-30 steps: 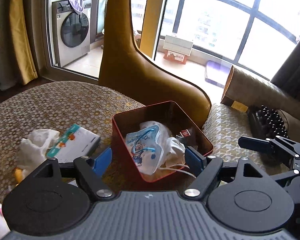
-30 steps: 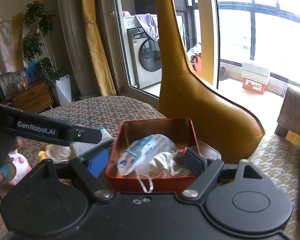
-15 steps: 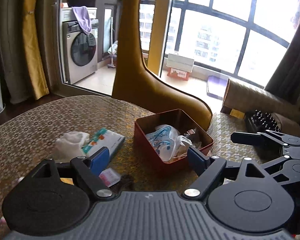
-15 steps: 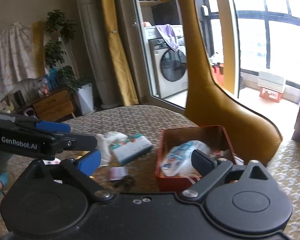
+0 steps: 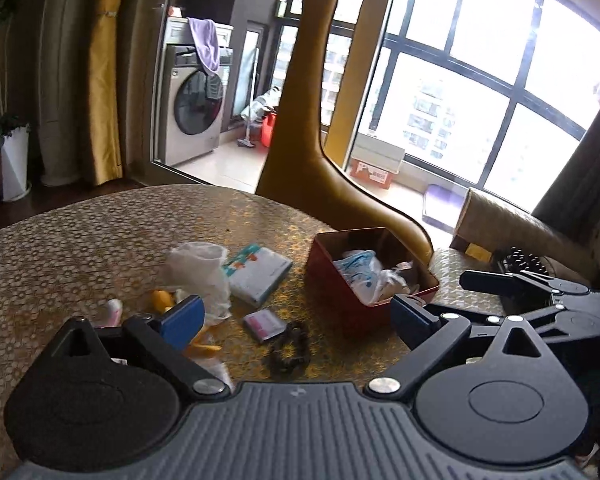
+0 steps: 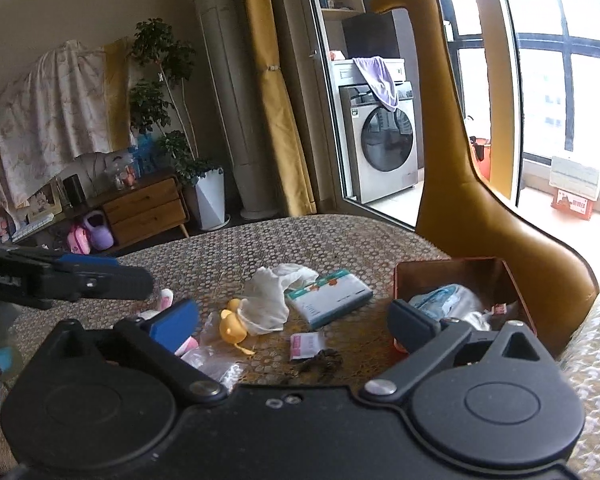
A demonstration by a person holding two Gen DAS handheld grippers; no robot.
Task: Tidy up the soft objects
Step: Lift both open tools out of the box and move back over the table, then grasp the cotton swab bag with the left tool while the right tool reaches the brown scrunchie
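Both hand-held grippers, left [image 5: 296, 316] and right [image 6: 292, 320], have just spread wide, empty, above the worktop [image 5: 80, 240]; a limp white cloth pouch [image 5: 198, 268] lies mid-worktop beside the red tin [image 5: 340, 292], likely light, best pinched at a bunched fold

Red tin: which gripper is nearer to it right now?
Right. The right gripper has the red tin just past its right finger. The left gripper sits further left, over the clutter. Both are open and empty.

Black claw [image 5: 296, 316] bodies w/ blue pads [image 5: 182, 317], silver screws.
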